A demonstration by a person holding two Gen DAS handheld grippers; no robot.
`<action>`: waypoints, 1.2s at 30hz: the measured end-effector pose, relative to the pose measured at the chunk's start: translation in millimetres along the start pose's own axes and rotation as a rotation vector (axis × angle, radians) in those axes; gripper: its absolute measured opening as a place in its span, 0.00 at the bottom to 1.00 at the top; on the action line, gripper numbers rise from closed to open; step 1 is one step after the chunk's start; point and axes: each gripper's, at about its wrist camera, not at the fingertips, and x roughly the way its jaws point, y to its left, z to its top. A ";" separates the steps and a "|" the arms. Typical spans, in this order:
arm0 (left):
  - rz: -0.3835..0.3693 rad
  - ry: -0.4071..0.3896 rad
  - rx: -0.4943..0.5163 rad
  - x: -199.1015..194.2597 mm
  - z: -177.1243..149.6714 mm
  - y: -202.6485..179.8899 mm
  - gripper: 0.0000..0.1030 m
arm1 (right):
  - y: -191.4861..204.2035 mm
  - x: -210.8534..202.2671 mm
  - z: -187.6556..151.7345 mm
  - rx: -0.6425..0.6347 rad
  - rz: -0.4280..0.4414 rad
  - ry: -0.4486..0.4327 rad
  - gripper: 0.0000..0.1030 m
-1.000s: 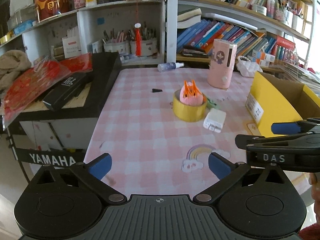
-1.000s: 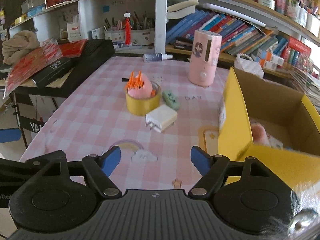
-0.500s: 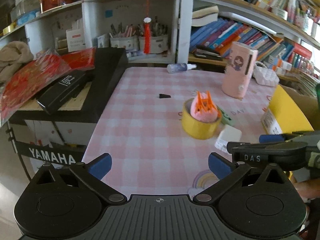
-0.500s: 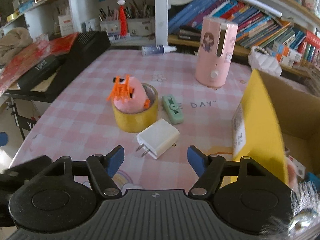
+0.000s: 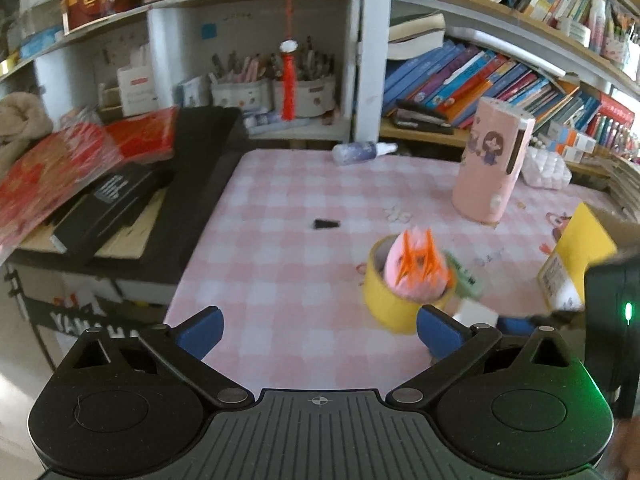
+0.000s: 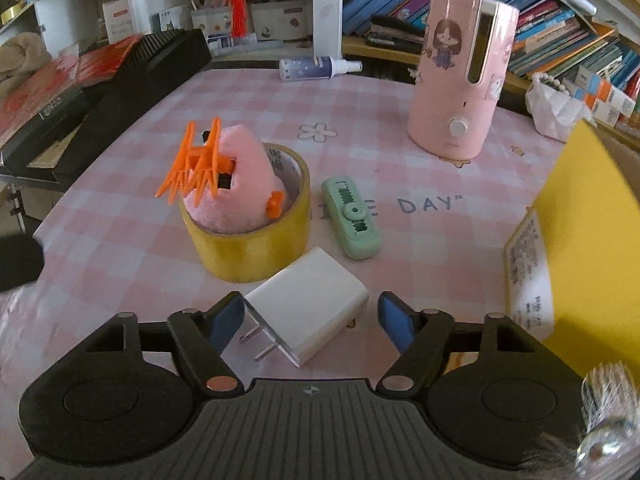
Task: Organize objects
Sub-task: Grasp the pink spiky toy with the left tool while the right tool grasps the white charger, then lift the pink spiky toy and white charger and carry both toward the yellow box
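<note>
The right tool [image 6: 311, 316] sits low over the pink-checked surface [image 6: 128, 240], fingers spread wide on either side of a white plug charger [image 6: 310, 304]. The blue pads [image 6: 226, 316] flank the charger's body but neither clearly presses it; the left pad lies just beside the corner next to the prongs, the right pad stands apart from the far corner. The charger lies flat on the surface, prongs pointing back toward the tool.

Just beyond it stands a yellow tape roll [image 6: 248, 248] with a pink plush toy [image 6: 240, 184] sitting in its core, and an orange claw clip [image 6: 196, 166] is clamped on the toy's top. A mint-green correction tape [image 6: 352, 218] lies flat just right of the roll, close to the charger's far edge. Farther back a pink humidifier [image 6: 460, 76] stands upright, and a small spray bottle [image 6: 316, 68] lies on its side near the back edge. A yellow cardboard box [image 6: 580, 232] rises at the right.

The left tool [image 5: 319, 330] hovers level above the near left part of the surface, fingers wide apart and holding nothing. From its view the tape roll [image 5: 394, 300] sits ahead to the right, blurred, and a small black cap [image 5: 326, 223] lies alone mid-surface. The right tool's dark body [image 5: 608, 320] shows at the right edge.
</note>
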 end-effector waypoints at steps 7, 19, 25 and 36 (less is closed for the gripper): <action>-0.084 -0.020 0.036 24.2 21.2 -24.4 0.99 | -5.6 -9.0 -5.8 -0.029 0.063 0.020 0.62; -0.089 0.031 0.114 63.2 25.6 -66.4 0.29 | -9.1 -26.7 -13.3 -0.134 0.087 -0.001 0.62; -0.095 -0.039 0.102 35.4 31.6 -64.7 0.26 | -13.1 -27.3 -12.4 -0.125 0.098 -0.002 0.62; -0.094 -0.120 0.059 -5.4 32.4 -49.7 0.24 | -15.4 -43.3 -12.8 -0.085 0.097 -0.036 0.62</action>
